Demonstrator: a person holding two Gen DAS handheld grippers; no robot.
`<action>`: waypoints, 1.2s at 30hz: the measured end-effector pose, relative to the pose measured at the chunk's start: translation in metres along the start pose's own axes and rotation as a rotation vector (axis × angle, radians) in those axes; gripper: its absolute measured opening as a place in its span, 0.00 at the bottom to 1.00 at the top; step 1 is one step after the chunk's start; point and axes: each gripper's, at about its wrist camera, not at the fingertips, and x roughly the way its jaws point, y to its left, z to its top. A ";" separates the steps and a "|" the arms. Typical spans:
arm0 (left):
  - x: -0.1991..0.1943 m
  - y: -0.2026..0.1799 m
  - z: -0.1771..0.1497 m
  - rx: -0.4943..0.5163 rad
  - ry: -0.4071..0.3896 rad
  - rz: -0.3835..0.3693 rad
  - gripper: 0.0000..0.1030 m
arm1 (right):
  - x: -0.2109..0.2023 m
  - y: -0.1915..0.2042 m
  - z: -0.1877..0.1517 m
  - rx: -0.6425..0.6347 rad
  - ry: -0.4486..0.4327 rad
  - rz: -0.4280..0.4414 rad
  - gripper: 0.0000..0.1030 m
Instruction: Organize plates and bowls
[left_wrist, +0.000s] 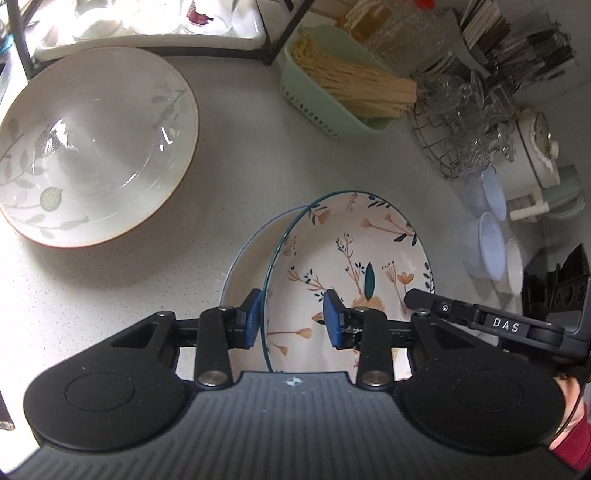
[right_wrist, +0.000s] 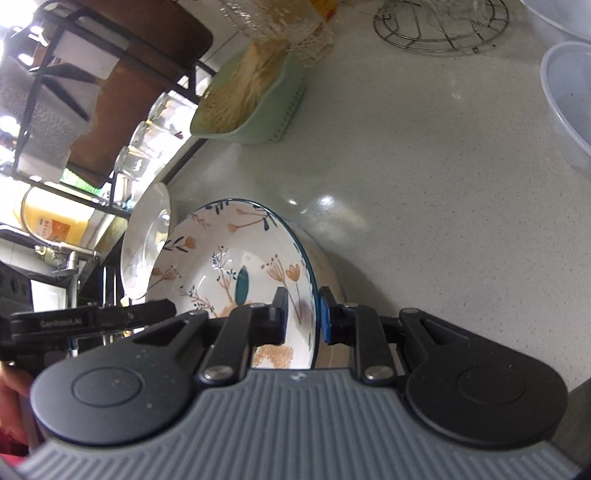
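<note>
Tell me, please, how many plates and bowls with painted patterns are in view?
2: the leaf-pattern bowl on the counter's left, and the floral plate between both grippers' fingers. A plain dish sits beneath; more may be hidden.

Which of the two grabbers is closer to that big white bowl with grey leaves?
Left. The left gripper straddles the floral plate's rim on the side facing the leaf-patterned bowl; the right gripper straddles the opposite rim.
</note>
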 end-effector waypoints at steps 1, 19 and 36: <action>0.002 -0.002 0.001 0.012 0.007 0.007 0.38 | 0.001 -0.001 0.001 -0.008 -0.003 -0.006 0.22; 0.016 0.001 0.006 0.007 0.050 0.087 0.45 | 0.017 0.005 -0.010 -0.028 -0.029 -0.031 0.22; 0.000 0.020 0.004 -0.156 0.054 0.040 0.48 | 0.023 0.008 -0.014 -0.030 -0.049 -0.034 0.20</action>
